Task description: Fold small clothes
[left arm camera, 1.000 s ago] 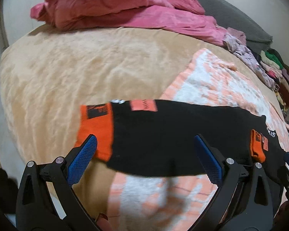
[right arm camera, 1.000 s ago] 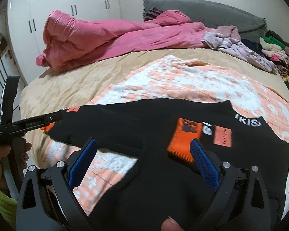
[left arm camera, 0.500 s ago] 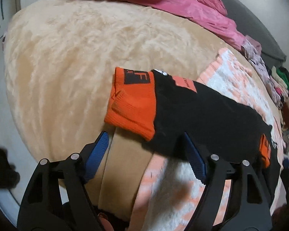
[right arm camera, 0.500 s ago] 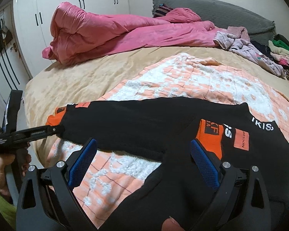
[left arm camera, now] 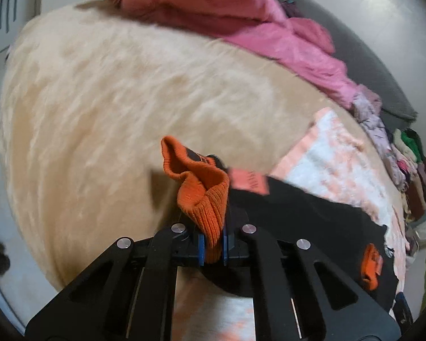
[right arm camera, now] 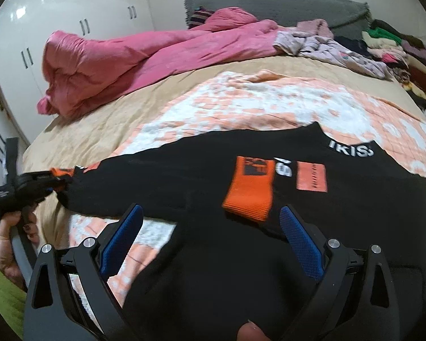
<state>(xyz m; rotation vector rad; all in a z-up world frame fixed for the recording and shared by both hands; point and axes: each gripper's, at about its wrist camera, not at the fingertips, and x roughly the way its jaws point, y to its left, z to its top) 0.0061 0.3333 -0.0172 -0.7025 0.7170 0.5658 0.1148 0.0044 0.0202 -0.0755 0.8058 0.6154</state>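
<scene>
The left gripper (left arm camera: 212,244) is pinching the orange ribbed cuff (left arm camera: 204,199) of the black sweatshirt's (left arm camera: 312,216) sleeve, its blue-padded fingers (left arm camera: 201,245) pressing together on the knit, which is bunching up above them. In the right wrist view that gripper (right arm camera: 52,183) is sitting at nine o'clock, at the sleeve's far end, with the person's left hand (right arm camera: 7,244) gripping its handle. The sweatshirt (right arm camera: 340,227) is lying spread across the peach-and-white blanket (right arm camera: 255,105) on the bed (right arm camera: 105,119), one sleeve stretching out toward nine o'clock and the other folded over the body, its orange cuff (right arm camera: 248,189) resting on the black fabric. The right gripper (right arm camera: 210,241) is hovering over the garment with its fingers (right arm camera: 301,241) spread wide, gripping nothing. A pink duvet (right arm camera: 133,56) is lying crumpled toward eleven o'clock, and a pile of clothes (right arm camera: 392,48) is sitting at two o'clock.
</scene>
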